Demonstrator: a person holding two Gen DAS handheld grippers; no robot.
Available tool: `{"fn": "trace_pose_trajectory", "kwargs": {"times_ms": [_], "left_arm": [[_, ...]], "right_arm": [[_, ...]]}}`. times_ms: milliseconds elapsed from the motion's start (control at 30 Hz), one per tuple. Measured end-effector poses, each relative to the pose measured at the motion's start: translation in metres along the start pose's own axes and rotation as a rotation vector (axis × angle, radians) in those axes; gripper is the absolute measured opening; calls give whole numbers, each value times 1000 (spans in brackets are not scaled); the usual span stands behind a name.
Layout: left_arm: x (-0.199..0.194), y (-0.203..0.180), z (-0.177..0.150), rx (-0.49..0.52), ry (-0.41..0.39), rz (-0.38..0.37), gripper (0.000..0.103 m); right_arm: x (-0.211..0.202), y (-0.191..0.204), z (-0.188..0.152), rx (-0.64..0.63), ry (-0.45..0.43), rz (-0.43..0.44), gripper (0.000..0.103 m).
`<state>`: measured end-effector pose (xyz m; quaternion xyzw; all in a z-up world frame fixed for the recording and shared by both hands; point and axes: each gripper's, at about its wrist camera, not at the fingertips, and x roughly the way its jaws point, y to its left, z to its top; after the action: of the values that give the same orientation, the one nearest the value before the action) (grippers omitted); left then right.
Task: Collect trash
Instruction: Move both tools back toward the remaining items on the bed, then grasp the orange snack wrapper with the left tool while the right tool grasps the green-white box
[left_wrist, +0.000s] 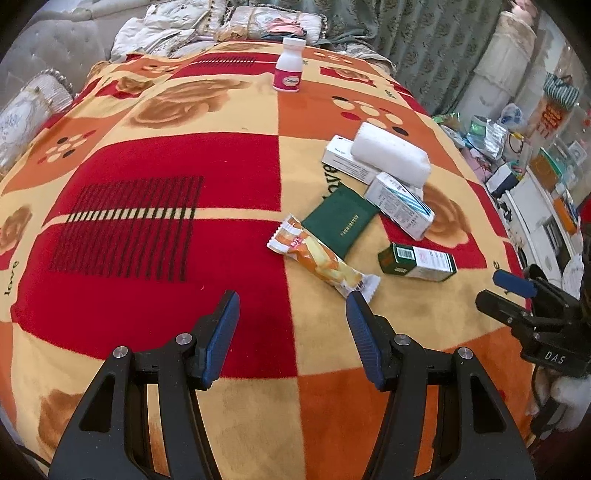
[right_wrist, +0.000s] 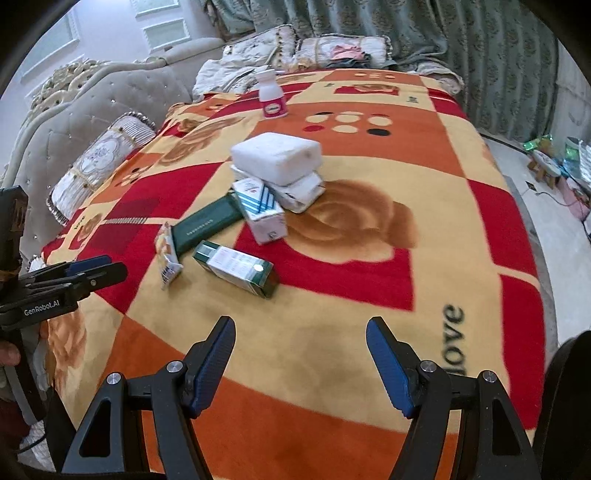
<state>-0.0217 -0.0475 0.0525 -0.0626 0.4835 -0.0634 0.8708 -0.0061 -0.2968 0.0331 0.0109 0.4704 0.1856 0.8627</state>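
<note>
Blanket (left_wrist: 155, 258) in red, orange and cream squares covers the bed under both hand-held tools. Left gripper (left_wrist: 291, 314) hangs over a red square, jaws apart, nothing between the pads. Just ahead of its right finger lies an orange snack wrapper (left_wrist: 321, 258), its crimped end near the fingertip. Beyond the wrapper rests a dark green pouch (left_wrist: 340, 223); to the right of it lies a green-and-white carton (left_wrist: 419, 262). Farther ahead, a striped white box (left_wrist: 400, 206) leans on a long white box (left_wrist: 347, 160) with a white packet (left_wrist: 391, 153) on top. A pink-labelled white bottle (left_wrist: 289, 66) stands upright, well beyond. Right gripper (right_wrist: 300, 341) hovers with jaws apart and empty; the carton (right_wrist: 236, 267) lies ahead, slightly left.
</note>
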Motion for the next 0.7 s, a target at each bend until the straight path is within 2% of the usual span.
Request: {"fn": "trace_pose_trajectory", "kwargs": {"times_ms": [100,200,300,433,700], "left_arm": [[0,3,2,-7,-3,-2,59],[-1,8,2,-6,-5,4,59],[-1,16,1,-11,-1,8,59],[-2,27,-1,-33,-1,4,59],[-2,33,3,-77,-3,-29,59]], "right_arm": [[6,7,8,12,-2,8,71],[14,15,15,44,-4,22,77],[23,27,23,69,-9,24,78],[37,48,32,73,-11,-20,83],[61,58,39,85,10,-88,83]]}}
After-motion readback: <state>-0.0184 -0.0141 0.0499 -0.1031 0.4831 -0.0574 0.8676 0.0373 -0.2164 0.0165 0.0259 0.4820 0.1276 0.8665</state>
